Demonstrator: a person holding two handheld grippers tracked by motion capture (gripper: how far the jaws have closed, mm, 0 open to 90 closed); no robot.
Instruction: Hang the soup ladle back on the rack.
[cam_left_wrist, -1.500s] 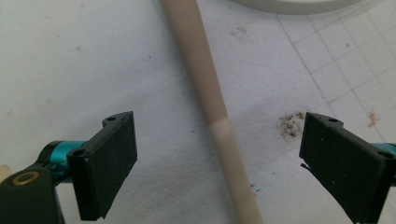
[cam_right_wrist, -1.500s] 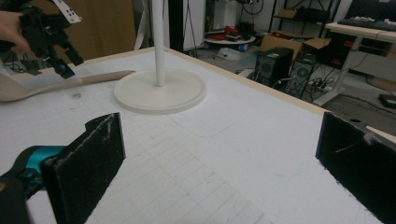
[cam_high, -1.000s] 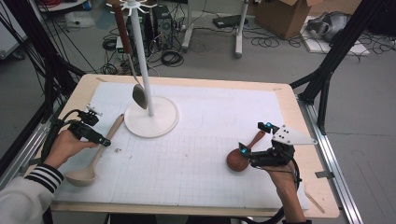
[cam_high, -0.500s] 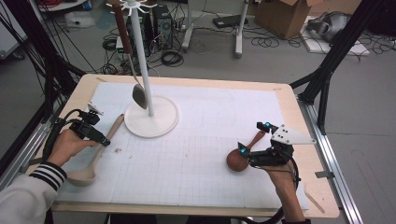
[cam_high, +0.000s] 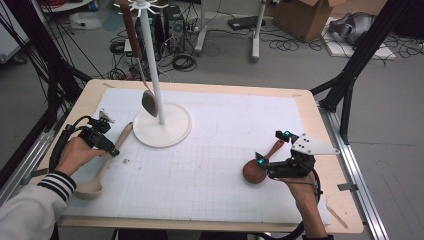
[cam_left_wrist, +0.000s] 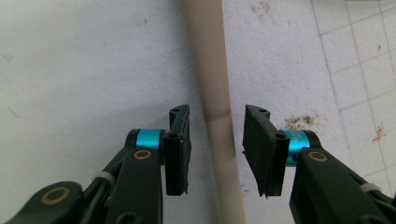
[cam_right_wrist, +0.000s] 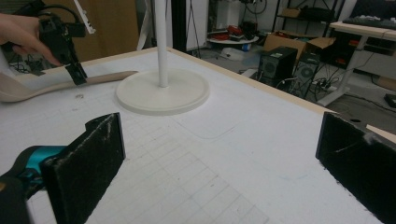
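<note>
- My left gripper (cam_left_wrist: 217, 154): jaws have just been closing around the pale wooden spoon (cam_high: 102, 165) handle, pads not yet touching.
- Spoon unmoved, flat near the table's (cam_high: 210, 85) left edge.
- My right gripper (cam_high: 272, 150): jaws wide apart, empty, unmoved beside the brown spoon (cam_high: 260, 167) near the right edge.

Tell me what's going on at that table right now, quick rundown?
Left gripper closing astride pale wooden spoon's handle, pads not touching. Right gripper open, beside dark wooden spoon. White stand nearby, not blocking.

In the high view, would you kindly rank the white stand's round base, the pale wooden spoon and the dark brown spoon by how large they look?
1. Pale wooden spoon, longest.
2. White stand's round base; broader, so nearly tied.
3. Dark brown spoon, partly hidden by the right gripper, so unsure.
</note>
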